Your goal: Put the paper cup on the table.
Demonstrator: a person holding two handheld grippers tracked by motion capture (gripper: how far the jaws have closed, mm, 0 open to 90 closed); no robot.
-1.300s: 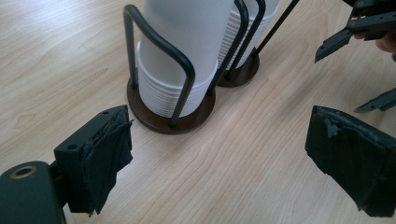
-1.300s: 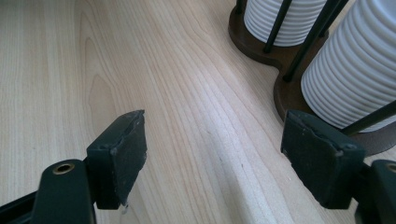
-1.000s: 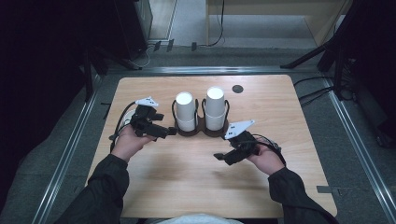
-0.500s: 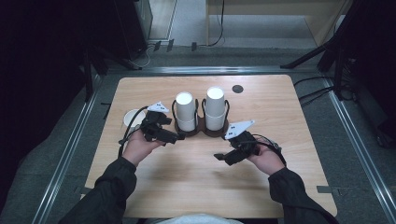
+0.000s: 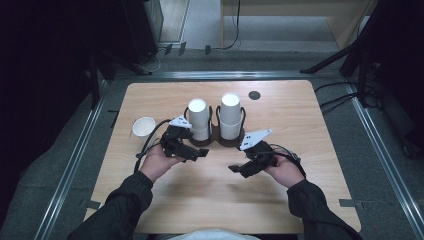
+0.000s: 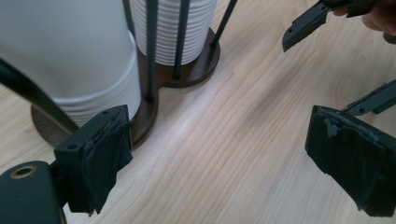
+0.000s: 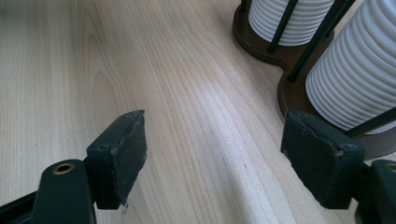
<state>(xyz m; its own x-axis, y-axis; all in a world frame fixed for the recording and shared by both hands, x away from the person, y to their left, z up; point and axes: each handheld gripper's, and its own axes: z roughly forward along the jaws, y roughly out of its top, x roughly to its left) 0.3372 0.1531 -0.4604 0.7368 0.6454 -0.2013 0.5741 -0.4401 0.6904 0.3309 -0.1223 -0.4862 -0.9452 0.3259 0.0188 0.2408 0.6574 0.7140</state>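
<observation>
Two white cup stacks (image 5: 215,119) upright in dark holder (image 5: 215,141), table centre

Both forearms reach forward, the left gripper (image 5: 200,153) and right gripper (image 5: 239,170) angled inward, fingers spread apart, empty.

Place: I'm working in what looks like a lab recording bay.
Evidence: bare wooden table (image 5: 300,200) mid-frame, metal floor rails (image 5: 70,170) at both sides, cables (image 5: 335,95) at right, dark surroundings.
</observation>
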